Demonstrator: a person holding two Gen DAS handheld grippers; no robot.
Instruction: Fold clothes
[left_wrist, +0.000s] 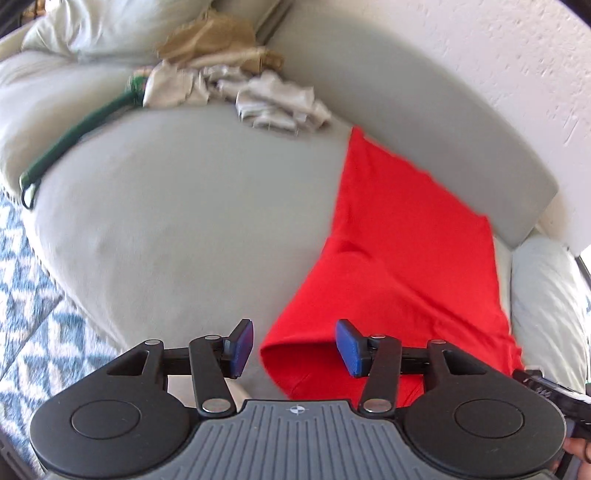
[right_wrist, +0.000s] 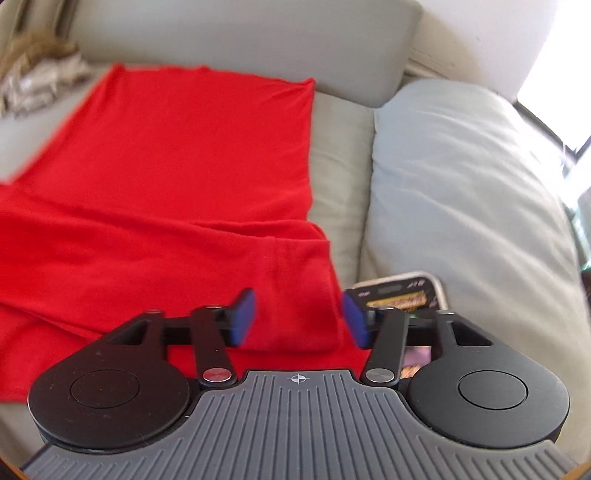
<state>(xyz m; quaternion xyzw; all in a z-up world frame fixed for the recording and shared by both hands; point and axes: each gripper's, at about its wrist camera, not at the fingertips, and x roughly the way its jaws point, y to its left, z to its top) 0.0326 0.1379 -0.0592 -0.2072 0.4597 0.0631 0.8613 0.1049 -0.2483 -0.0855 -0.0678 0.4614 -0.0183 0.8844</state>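
A red garment (left_wrist: 402, 251) lies spread flat on a grey sofa seat (left_wrist: 177, 221), a sleeve end pointing toward me. My left gripper (left_wrist: 294, 349) is open and empty, just above the sleeve's open end. In the right wrist view the same red garment (right_wrist: 177, 177) covers the seat, with a folded sleeve near the front. My right gripper (right_wrist: 300, 320) is open and empty, hovering over that sleeve's edge. Both views are slightly blurred.
A pile of crumpled pale and tan clothes (left_wrist: 236, 81) lies at the back of the sofa, next to a green strap (left_wrist: 77, 144). A pale cushion (right_wrist: 465, 192) sits right of the garment, with a printed packet (right_wrist: 402, 295) beside it. A blue patterned rug (left_wrist: 26, 295) lies left.
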